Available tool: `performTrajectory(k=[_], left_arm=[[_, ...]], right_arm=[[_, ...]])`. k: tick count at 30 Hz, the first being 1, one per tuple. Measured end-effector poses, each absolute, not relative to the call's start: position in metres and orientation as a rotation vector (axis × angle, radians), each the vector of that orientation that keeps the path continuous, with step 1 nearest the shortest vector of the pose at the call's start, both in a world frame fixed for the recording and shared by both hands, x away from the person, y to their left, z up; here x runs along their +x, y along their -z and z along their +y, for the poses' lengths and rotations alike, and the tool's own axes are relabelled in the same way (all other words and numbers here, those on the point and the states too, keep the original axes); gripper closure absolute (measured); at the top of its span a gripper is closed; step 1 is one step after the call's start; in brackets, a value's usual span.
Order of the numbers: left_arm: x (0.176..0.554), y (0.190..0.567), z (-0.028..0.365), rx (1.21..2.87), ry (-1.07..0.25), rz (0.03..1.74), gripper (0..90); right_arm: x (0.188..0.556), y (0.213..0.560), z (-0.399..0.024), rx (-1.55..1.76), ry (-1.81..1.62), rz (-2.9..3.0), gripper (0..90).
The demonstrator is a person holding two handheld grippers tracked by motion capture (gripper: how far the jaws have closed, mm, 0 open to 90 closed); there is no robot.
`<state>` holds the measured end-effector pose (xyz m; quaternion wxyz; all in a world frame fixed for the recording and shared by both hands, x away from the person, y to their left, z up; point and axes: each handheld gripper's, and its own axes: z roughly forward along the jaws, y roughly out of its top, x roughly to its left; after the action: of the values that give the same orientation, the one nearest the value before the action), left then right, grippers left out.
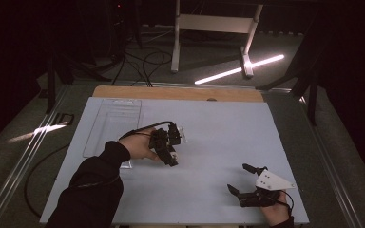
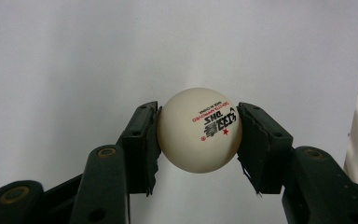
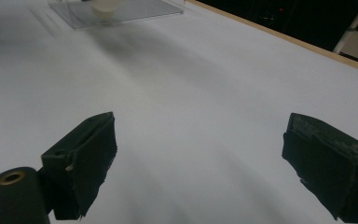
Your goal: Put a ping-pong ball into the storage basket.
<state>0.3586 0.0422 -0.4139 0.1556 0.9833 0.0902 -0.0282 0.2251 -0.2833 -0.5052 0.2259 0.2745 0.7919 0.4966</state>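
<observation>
- The left gripper [image 2: 198,135] pinches a white table tennis ball [image 2: 199,129] between its two pads; the jaws touch the ball on both sides, near its widest part.
- In the high view the left gripper [image 1: 167,142] is above the middle of the table [image 1: 228,142], just beside the clear tray [image 1: 114,124] that lies toward the left edge. The ball itself is too small to make out there.
- The right gripper [image 1: 248,183] rests near the front right corner of the table, with its jaws spread wide and nothing between them.
- The step in hand looks like carrying the ball to the tray. To do it well, the person should hold the pinch steady, because a smooth round ball slips out easily if the pads relax or press off-centre.
- It is better to bring the ball low over the tray before the jaws spread, so that it does not bounce or roll away.
- In the right gripper view a pale round thing [image 3: 105,8] sits in the tray at the top edge; it is cut off and blurred, so one cannot tell what it is.
- The room around the table is dark, and the walls of the tray are hard to see.
</observation>
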Motion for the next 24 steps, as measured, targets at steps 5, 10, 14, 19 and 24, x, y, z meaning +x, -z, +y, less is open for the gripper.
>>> performTrajectory(k=[5, 10, 14, 19, 24], left_arm=[[0.358, 0.403, 0.046, 2.794, 0.073, 0.235, 52.1], [0.357, 0.396, 0.047, 2.792, 0.071, 0.218, 52.1], [0.355, 0.389, 0.048, 2.790, 0.071, 0.198, 52.2], [0.355, 0.384, 0.051, 2.783, 0.065, 0.198, 52.2], [0.358, 0.379, 0.053, 2.782, 0.061, 0.209, 52.2]], right_arm=[[0.224, 0.505, -0.283, 0.757, -1.365, 2.184, 9.8], [0.225, 0.505, -0.283, 0.756, -1.368, 2.185, 9.8], [0.224, 0.505, -0.283, 0.755, -1.367, 2.184, 9.8], [0.224, 0.505, -0.282, 0.755, -1.364, 2.186, 9.8], [0.225, 0.505, -0.282, 0.755, -1.368, 2.191, 9.8]])
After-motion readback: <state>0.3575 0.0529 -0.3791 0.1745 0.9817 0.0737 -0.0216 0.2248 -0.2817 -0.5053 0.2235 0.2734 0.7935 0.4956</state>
